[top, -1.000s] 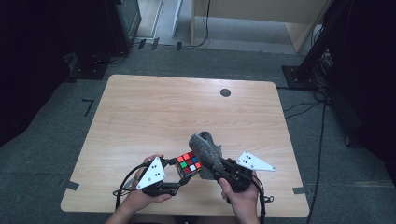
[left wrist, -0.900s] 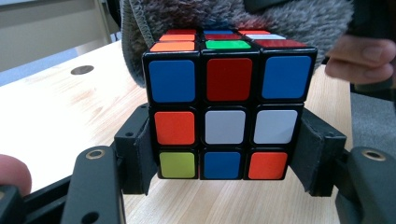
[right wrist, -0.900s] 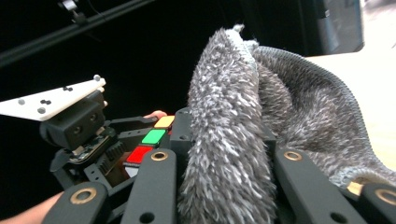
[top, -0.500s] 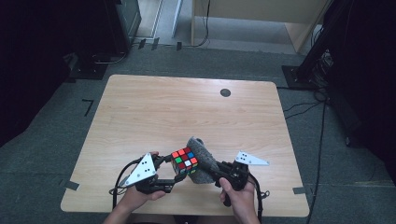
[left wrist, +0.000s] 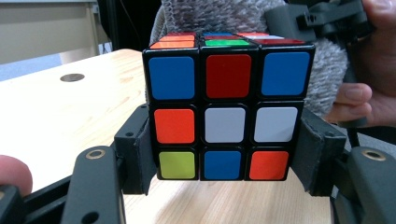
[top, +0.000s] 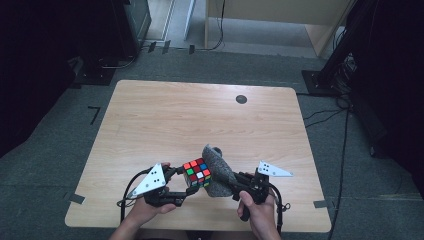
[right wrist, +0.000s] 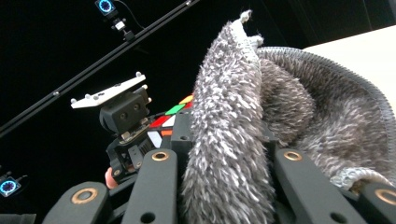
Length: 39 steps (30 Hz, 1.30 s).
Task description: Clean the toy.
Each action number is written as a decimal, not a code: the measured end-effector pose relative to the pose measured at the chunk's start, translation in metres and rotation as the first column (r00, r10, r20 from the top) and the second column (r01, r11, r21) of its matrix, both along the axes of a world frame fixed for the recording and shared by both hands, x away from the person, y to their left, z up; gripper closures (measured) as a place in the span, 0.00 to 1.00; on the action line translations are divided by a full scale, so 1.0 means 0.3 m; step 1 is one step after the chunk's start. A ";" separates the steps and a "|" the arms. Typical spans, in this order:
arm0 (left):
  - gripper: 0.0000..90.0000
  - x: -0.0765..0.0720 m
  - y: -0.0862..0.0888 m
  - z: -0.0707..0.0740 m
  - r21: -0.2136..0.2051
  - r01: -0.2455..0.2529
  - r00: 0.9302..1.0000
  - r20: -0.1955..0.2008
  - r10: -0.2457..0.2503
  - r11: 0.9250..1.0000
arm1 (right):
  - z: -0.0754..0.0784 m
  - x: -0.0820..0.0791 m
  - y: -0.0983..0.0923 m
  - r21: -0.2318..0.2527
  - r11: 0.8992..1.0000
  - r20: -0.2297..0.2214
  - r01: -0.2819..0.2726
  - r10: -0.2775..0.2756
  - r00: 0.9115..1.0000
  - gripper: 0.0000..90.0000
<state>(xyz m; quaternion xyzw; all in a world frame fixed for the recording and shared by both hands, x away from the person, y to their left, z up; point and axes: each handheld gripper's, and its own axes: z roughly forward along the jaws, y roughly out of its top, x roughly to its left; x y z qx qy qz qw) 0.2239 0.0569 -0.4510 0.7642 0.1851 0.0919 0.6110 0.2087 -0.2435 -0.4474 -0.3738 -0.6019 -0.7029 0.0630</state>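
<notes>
- I have the cube (left wrist: 228,114) clamped between my left gripper (left wrist: 226,158) pads at its lower rows, lifted over the near edge of the table (top: 200,115).
- The grey fuzzy cloth (top: 216,170) is pinched tight in my right gripper (right wrist: 224,186), pressed against the cube's far side.
- Risk, as I judge it: the pads grip only the lower layers, so a hard push from the cloth could twist the top layer or tip the cube out of the grip.
- The cloth's loose folds could snag on a corner of the cube and drag out of the right jaws.
- Against a second ago, cube and cloth are tilted differently and sit closer together; both grips are unchanged.
</notes>
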 end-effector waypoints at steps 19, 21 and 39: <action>0.38 0.020 0.042 0.015 -0.108 -0.134 0.990 -0.053 0.129 0.985 | -0.024 -0.001 0.031 -0.071 0.997 0.027 0.008 -0.006 1.000 0.79; 0.38 0.024 0.058 0.020 -0.157 -0.159 0.986 -0.079 0.149 0.975 | -0.048 -0.001 0.052 -0.125 0.992 0.027 0.015 -0.012 1.000 0.79; 0.38 0.020 0.002 0.007 -0.172 -0.132 0.979 -0.177 0.101 0.976 | -0.086 -0.077 0.271 -0.372 0.927 0.274 0.042 0.067 0.960 0.79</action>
